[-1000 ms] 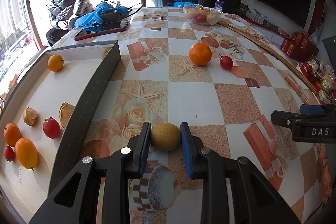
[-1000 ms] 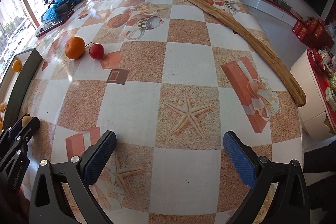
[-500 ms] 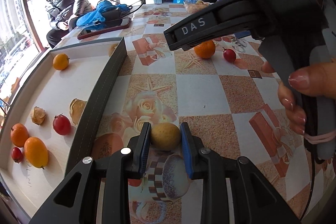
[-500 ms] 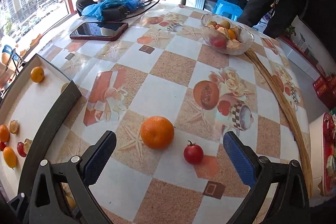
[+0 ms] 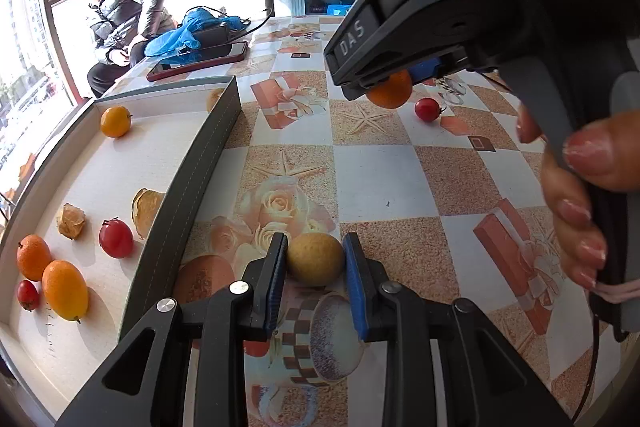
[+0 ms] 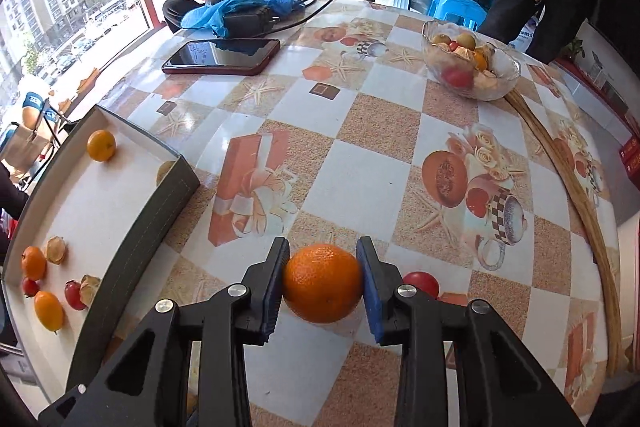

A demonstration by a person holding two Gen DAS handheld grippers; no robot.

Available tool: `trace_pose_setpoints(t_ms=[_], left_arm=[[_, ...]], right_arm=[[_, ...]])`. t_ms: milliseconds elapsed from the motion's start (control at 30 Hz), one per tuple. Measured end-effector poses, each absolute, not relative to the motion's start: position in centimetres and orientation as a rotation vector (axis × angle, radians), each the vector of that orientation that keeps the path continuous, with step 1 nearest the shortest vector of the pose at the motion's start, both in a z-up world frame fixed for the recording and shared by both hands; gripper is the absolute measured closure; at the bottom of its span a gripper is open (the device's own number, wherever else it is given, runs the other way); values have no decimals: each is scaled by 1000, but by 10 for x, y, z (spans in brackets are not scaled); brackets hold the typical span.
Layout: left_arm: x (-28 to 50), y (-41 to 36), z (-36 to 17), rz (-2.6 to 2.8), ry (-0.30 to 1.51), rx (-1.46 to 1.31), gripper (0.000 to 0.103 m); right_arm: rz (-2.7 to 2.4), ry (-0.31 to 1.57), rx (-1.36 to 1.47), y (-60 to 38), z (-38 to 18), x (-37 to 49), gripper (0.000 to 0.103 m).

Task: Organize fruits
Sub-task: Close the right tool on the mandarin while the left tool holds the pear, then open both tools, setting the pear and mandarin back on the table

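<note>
My left gripper [image 5: 315, 269] is shut on a small round yellow-brown fruit [image 5: 315, 258] just above the table, right of the tray wall. My right gripper [image 6: 322, 277] is shut on an orange [image 6: 322, 283] at the table; the orange also shows in the left wrist view [image 5: 390, 91] under the right gripper body. A red cherry tomato [image 6: 421, 282] lies just right of the orange, also seen in the left wrist view [image 5: 427, 109]. The white tray [image 5: 120, 171] with a dark wall [image 5: 192, 179] holds several small fruits.
A glass bowl [image 6: 472, 67] of mixed fruit stands at the far right. A phone [image 6: 222, 55] and a blue cloth [image 6: 240, 3] lie at the far side. A long wooden stick [image 6: 576, 195] runs along the right edge. A person sits by the window.
My right gripper has swung over to the orange and closed its fingers on it. My left gripper stays shut on the yellow-brown fruit, hardly moved.
</note>
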State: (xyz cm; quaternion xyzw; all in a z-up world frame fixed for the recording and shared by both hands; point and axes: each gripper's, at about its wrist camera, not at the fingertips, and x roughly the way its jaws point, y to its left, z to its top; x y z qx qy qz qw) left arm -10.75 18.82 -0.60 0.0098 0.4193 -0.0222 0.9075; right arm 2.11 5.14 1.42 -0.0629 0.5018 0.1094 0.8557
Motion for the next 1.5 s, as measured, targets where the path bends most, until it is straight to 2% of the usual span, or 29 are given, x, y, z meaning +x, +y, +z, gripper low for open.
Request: trace_pose_setpoints(t_ms=[167, 433, 533, 567, 633, 700, 933, 1100, 1200, 1500], left_arm=[[-109, 186, -6, -39, 863, 31, 72], [-111, 183, -5, -32, 859, 33, 72], [-112, 184, -5, -36, 859, 26, 72], [-111, 185, -5, -44, 861, 17, 70], [-111, 187, -5, -55, 863, 5, 69], [-111, 187, -5, -60, 862, 3, 67], [-110, 189, -4, -65, 862, -7, 67], [-111, 184, -5, -47, 860, 26, 67], [-111, 183, -5, -46, 860, 29, 67], [-110, 182, -5, -44, 859, 31, 67]], right_arm=[[230, 1033, -135, 23, 33, -33, 67], [109, 1060, -5, -60, -4, -114, 67], [100, 998, 6, -71, -9, -127, 66], [105, 975, 1, -71, -9, -128, 63], [110, 954, -12, -69, -11, -129, 42], [120, 938, -20, -66, -12, -131, 37], [107, 924, 43, -78, -12, -132, 37], [78, 936, -49, -63, -13, -131, 38], [90, 932, -54, -63, -14, -132, 42], [90, 932, -62, -63, -14, -131, 42]])
